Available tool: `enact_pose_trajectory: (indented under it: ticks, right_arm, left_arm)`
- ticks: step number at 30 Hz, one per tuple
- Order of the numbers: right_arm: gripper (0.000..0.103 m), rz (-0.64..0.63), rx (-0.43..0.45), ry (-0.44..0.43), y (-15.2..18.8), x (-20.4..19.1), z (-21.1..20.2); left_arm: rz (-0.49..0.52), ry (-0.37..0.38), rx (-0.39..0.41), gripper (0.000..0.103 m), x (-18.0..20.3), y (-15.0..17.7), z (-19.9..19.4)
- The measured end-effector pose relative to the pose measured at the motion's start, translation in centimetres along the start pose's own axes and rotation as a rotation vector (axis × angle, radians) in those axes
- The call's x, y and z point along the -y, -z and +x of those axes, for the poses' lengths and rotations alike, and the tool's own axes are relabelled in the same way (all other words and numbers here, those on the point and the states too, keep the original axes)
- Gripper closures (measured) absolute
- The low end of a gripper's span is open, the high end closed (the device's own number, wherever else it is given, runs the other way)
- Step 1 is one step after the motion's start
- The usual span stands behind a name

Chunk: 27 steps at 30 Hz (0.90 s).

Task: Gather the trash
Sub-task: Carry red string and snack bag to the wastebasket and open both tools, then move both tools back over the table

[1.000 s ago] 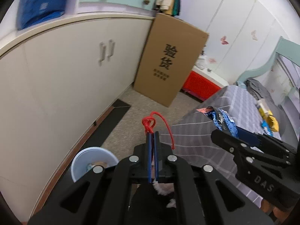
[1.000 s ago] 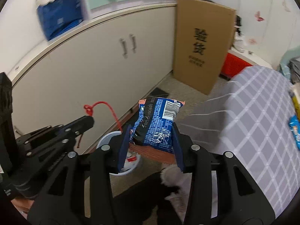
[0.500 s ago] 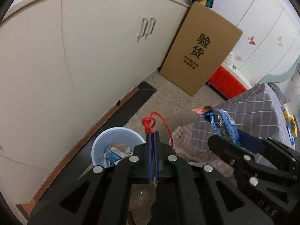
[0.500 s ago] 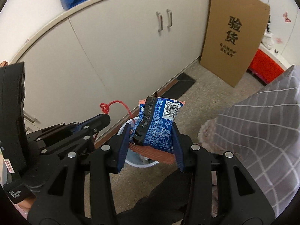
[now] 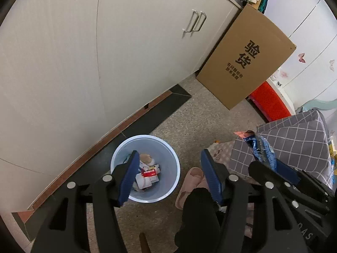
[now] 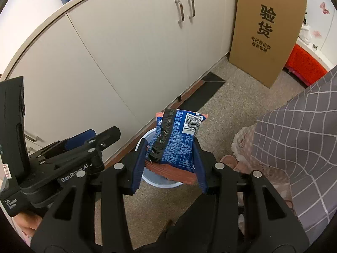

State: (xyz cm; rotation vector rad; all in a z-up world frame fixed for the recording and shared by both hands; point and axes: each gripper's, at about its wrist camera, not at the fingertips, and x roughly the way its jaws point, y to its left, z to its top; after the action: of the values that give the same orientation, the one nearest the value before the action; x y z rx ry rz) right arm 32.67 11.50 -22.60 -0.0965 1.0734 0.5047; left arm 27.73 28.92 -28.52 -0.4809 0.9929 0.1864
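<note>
A pale blue trash bin [image 5: 168, 158] stands on the floor by the cabinets, with several wrappers inside. My left gripper [image 5: 169, 162] is open and empty, its jaws wide apart above the bin. My right gripper [image 6: 170, 150] is shut on a blue snack packet [image 6: 179, 139] with a barcode and an orange edge, held above the bin's rim [image 6: 147, 137]. The packet also shows in the left wrist view [image 5: 263, 149], to the right of the bin.
White cabinets [image 5: 105, 52] run along the left. A tall cardboard box [image 5: 246, 63] leans against them, with a red crate [image 5: 269, 103] behind. A bed with a grey checked sheet [image 5: 294, 143] is on the right. A pink slipper [image 5: 191, 181] lies beside the bin.
My left gripper has opened and the red string it held is gone from its jaws. Both grippers have tilted down and moved over the bin. The right gripper still holds the packet.
</note>
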Motion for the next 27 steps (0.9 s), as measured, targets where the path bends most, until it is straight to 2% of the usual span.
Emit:
enact_pose_trajectory:
  ticks: [18, 20, 21, 22, 27]
  right_arm:
    - [0.061, -0.003, 0.007, -0.035, -0.3, -0.7, 0.9]
    - [0.059, -0.005, 0.020, -0.053, -0.4, -0.9, 0.8]
    - [0.053, -0.002, 0.035, -0.065, -0.4, -0.9, 0.8]
    - [0.041, 0.003, 0.047, -0.077, -0.5, -0.9, 0.8]
    - [0.041, 0.014, 0.067, -0.094, -0.8, -1.1, 0.8]
  left_arm:
    - [-0.048, -0.033, 0.020, 0.042, -1.2, -0.2, -0.4]
    - [-0.059, -0.047, 0.033, 0.041, -1.3, -0.3, -0.7]
    - [-0.064, -0.055, 0.041, 0.040, -1.4, -0.3, -0.9]
    - [-0.071, -0.064, 0.049, 0.039, -1.6, -0.4, -1.0]
    - [-0.092, -0.089, 0.056, 0.039, -2.3, -0.7, -1.4]
